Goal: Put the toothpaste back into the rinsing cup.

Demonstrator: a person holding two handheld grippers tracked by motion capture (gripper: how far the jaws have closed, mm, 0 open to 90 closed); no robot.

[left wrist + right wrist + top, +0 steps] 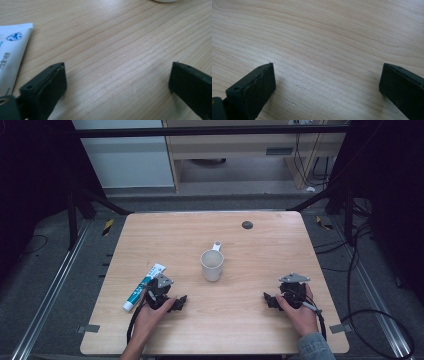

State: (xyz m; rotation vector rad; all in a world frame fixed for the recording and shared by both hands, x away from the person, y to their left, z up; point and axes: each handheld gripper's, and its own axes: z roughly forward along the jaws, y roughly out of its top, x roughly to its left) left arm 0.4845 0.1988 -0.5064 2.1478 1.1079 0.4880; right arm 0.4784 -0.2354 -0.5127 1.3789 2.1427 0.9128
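**Both grippers spread wide, nothing held; 1 mug, 1 tube on table**

Left gripper (117,80): 2 black jaws are seen set wide apart w/ bare wood between them, nothing gripped. Right gripper (327,80): same, 2 jaws held wide apart over bare wood grain, nothing between.

In the high view the left gripper (179,303) is held by the left hand (152,312) near the front-left of the table (260,325); the right gripper (270,301) is held by the right hand (298,312) near the front-right. Jaws of both are pointed inward, toward each other, well apart.

1 toothpaste tube (143,287), white w/ teal, is laid flat just beside the left gripper, on its outer side; its white end (10,52) is caught at the left edge of the left gripper view.

1 white mug (212,264) is stood upright at table centre, between the 2 grippers & farther back, handle turned away from the person.

1 small dark round spot (247,225) is seen near the far edge.
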